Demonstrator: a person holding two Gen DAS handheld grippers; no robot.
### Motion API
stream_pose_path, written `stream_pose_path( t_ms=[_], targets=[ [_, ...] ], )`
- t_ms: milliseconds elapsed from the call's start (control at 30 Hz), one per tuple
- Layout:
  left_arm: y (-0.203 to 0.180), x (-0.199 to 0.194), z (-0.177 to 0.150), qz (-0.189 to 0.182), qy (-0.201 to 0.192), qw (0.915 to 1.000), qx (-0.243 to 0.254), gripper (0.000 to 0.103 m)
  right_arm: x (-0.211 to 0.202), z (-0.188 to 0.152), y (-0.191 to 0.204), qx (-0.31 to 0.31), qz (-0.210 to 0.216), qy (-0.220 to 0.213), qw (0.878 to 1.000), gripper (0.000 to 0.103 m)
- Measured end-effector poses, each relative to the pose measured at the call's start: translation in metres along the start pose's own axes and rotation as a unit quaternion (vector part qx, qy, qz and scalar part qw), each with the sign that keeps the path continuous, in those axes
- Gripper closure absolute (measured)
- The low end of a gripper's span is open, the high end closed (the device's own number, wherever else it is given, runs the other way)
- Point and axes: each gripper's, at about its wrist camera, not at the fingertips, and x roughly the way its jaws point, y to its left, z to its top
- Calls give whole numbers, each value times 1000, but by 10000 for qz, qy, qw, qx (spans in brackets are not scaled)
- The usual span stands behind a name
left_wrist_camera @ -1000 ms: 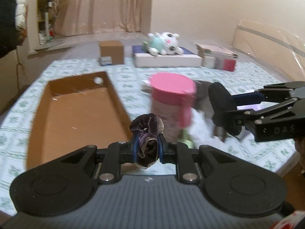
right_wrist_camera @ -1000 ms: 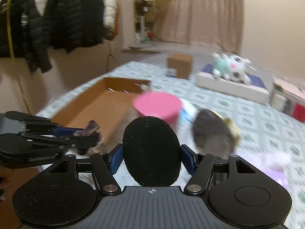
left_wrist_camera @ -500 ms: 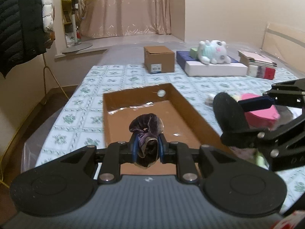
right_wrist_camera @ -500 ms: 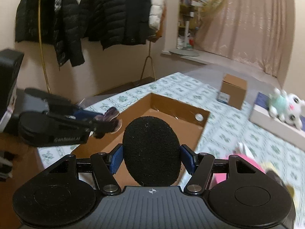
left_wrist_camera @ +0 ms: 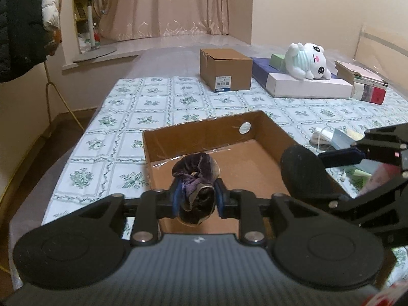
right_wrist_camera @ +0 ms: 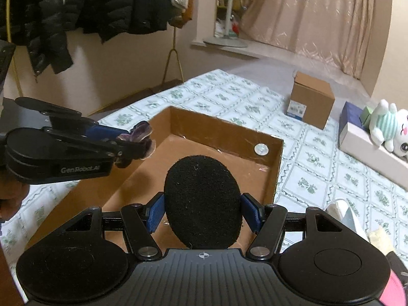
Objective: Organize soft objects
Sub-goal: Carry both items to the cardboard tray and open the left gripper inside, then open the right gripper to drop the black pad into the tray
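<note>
My left gripper point(left_wrist_camera: 197, 199) is shut on a dark purple velvet scrunchie point(left_wrist_camera: 196, 173) and holds it above the near end of an open brown cardboard box point(left_wrist_camera: 278, 130). It also shows in the right wrist view point(right_wrist_camera: 135, 144), over the box's left wall. My right gripper point(right_wrist_camera: 202, 213) is shut on a black oval foam pad point(right_wrist_camera: 202, 201), held over the same box point(right_wrist_camera: 229, 130). The pad shows at the right in the left wrist view point(left_wrist_camera: 302, 172).
The box lies on a bed with a green-patterned sheet point(left_wrist_camera: 153, 107). Behind it stand a small closed carton point(left_wrist_camera: 225, 70), a white plush toy point(left_wrist_camera: 306, 61) on flat boxes, and books point(left_wrist_camera: 367, 81). Small items lie right of the box point(left_wrist_camera: 336, 136). Jackets hang at left point(right_wrist_camera: 63, 12).
Both grippers have swung left from the pink-lidded container, with their objects still held, and now hang over the open cardboard box.
</note>
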Motion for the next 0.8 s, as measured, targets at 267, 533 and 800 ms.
stream_pose_path(
  t_ms=[267,533,800],
  targets=[
    [13,3,4,132,-155,9998,0,42,17,-5,-1,-19,-34,128,9999,39],
    [26,-27,-4,390,-281,9987,-193,24,23,1,-7,131,134,-118,9998,28],
    [27,-64,-24,808,-427,9943,-545,12,-6,1,1,75,220,-314,9992,19]
  ],
)
